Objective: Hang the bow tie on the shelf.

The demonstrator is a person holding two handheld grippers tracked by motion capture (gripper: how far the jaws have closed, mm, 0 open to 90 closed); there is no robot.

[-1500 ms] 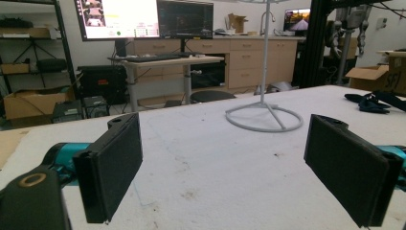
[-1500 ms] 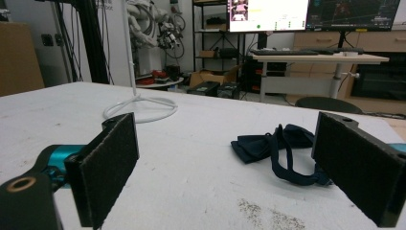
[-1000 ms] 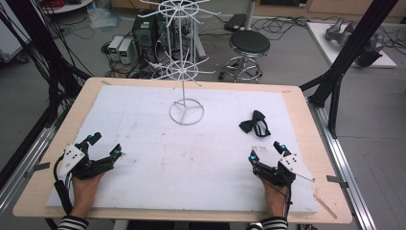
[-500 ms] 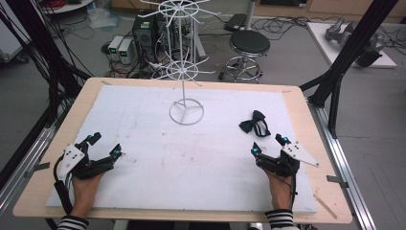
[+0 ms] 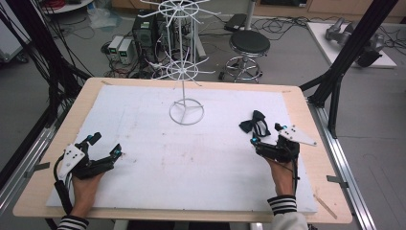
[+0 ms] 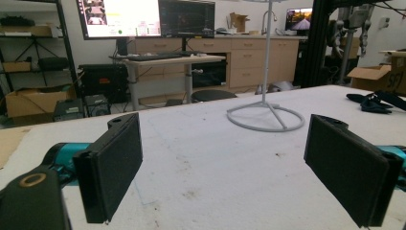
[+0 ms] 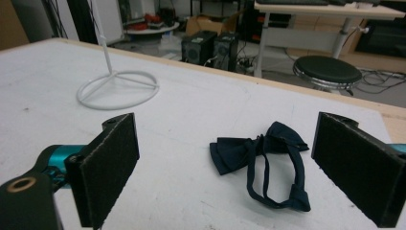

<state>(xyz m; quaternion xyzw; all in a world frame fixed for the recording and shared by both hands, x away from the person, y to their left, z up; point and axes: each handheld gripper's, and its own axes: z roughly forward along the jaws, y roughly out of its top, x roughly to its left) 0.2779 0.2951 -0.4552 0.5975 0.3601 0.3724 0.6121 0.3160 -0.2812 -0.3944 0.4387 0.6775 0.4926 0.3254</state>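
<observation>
A dark navy bow tie (image 5: 253, 122) with its strap looped lies flat on the white table cover, right of centre; the right gripper view has the bow tie (image 7: 261, 160) just ahead, between the jaws' line. My right gripper (image 5: 266, 133) is open and sits just short of it. A white wire display stand (image 5: 186, 72) with spoked tiers rises from a ring base at the table's back middle; the stand's base (image 6: 265, 117) is in the left gripper view too. My left gripper (image 5: 106, 144) rests open at the front left, nothing between its jaws.
The white cover (image 5: 191, 158) lies on a wooden table (image 5: 86, 96). Black frame posts (image 5: 344, 57) flank the table. A round stool (image 5: 249, 45), computer cases and cables stand on the floor behind the far edge.
My right gripper has moved forward toward the bow tie and now sits close to it. The left gripper has stayed in place.
</observation>
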